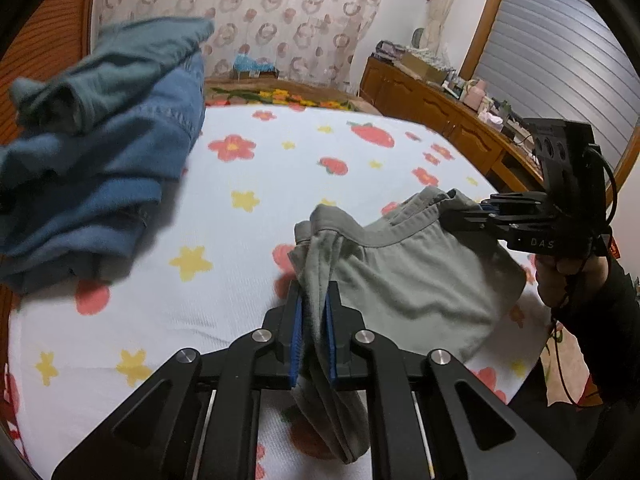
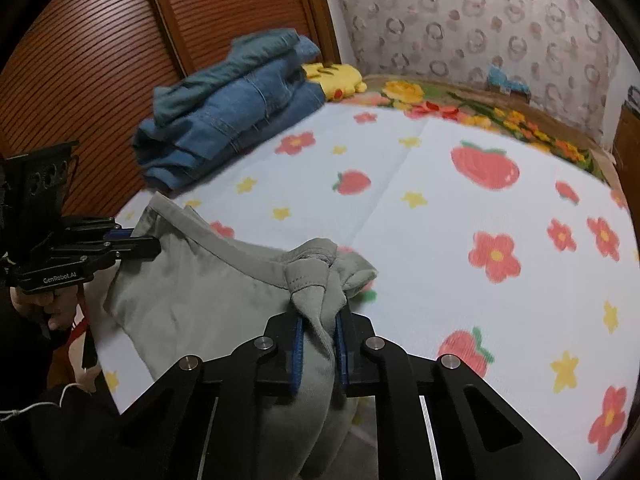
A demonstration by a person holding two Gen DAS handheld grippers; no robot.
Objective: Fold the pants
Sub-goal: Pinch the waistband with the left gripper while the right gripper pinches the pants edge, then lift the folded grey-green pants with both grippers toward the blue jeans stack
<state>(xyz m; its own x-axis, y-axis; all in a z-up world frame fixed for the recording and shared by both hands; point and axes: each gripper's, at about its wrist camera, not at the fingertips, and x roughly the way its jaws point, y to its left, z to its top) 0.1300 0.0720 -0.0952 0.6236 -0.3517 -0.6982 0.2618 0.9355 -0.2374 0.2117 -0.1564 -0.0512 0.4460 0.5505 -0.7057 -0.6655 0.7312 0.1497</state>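
Note:
Grey-green pants (image 1: 408,280) hang by their waistband between my two grippers, above the flowered bed sheet (image 1: 248,168). My left gripper (image 1: 314,304) is shut on one bunched end of the waistband. My right gripper (image 2: 320,320) is shut on the other end. In the left wrist view the right gripper (image 1: 476,210) shows at the right, clamped on the waistband. In the right wrist view the left gripper (image 2: 132,240) shows at the left, and the pants (image 2: 192,304) sag between them.
A pile of blue jeans and teal clothes (image 1: 100,152) lies on the bed's far left by a wooden louvred door (image 2: 100,40). A wooden dresser (image 1: 440,112) with clutter stands to the right. A yellow plush (image 2: 336,76) lies by the wall.

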